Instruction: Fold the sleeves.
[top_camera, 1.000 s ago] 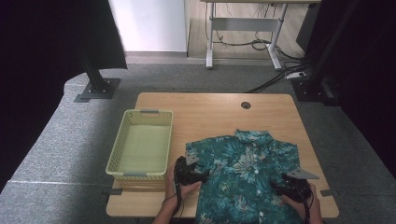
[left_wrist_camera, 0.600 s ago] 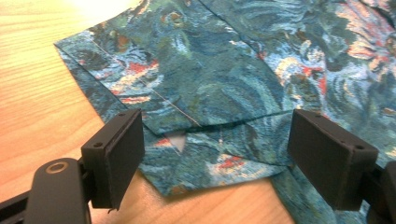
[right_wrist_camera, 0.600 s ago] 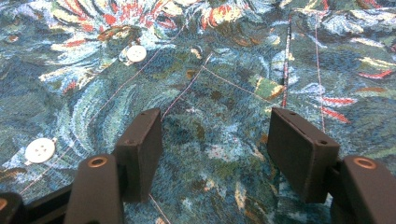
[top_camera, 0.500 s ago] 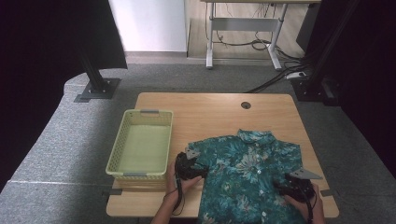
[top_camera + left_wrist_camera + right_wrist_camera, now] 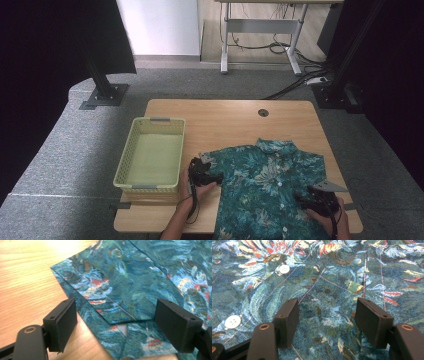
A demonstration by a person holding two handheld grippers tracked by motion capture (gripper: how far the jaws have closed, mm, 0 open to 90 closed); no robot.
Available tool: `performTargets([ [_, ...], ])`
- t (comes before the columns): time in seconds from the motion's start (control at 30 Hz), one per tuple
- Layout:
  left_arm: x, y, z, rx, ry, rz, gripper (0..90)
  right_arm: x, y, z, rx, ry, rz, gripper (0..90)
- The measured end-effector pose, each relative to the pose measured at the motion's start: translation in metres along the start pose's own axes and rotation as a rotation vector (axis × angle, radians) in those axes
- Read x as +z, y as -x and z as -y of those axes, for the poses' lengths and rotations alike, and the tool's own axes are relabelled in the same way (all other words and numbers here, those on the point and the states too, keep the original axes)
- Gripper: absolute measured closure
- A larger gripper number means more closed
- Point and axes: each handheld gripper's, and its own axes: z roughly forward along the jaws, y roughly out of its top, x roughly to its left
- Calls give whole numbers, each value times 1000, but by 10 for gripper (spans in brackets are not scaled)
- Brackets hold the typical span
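Below, shirt [image 5: 265, 190] hem cut off; right tongs [image 5: 306, 201] half-hidden.

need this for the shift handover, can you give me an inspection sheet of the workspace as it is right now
surface: light wooden table with a round cable hole, far half bare
job's things: teal floral short-sleeved shirt spread flat, buttons up, collar away from the person
clutter: pale yellow plastic mesh basket left of the shirt, nothing in it
grippers: left gripper open, jaws astride the sleeve hem; right gripper open over the shirt front, nothing held
cables: black cable trails from the left gripper; floor cables behind the table
surroundings: grey carpet, black curtains, white-legged desk
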Motion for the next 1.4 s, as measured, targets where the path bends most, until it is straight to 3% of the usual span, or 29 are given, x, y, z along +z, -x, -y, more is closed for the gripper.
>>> performTargets([
  [0.2, 4, -2, -4, -4, 6, -16, 205, 0, 1, 1, 1, 1, 8, 348],
  [0.4, 7, -3, -7, -22, 22, -6, 317, 0, 0, 0, 5, 3, 17, 348],
  [0.63, 10, -3, -10, -21, 38, -38, 455, 0, 0, 1, 6, 3, 19, 348],
  [0.73, 10, -5, -11, -26, 37, -3, 595, 0, 0, 1, 6, 4, 19, 348],
  [0.97, 9, -10, -10, -49, 34, 13, 785, 0, 0, 1, 7, 6, 19, 348],
  [1.03, 9, -14, -8, -79, 41, 47, 815, 0, 0, 1, 6, 7, 19, 348],
  [1.17, 10, -17, -6, -102, 46, 80, 864, 0, 0, 1, 4, 8, 18, 348],
  [1.4, 9, -17, -6, -89, 46, 83, 891, 0, 0, 1, 4, 10, 17, 348],
])
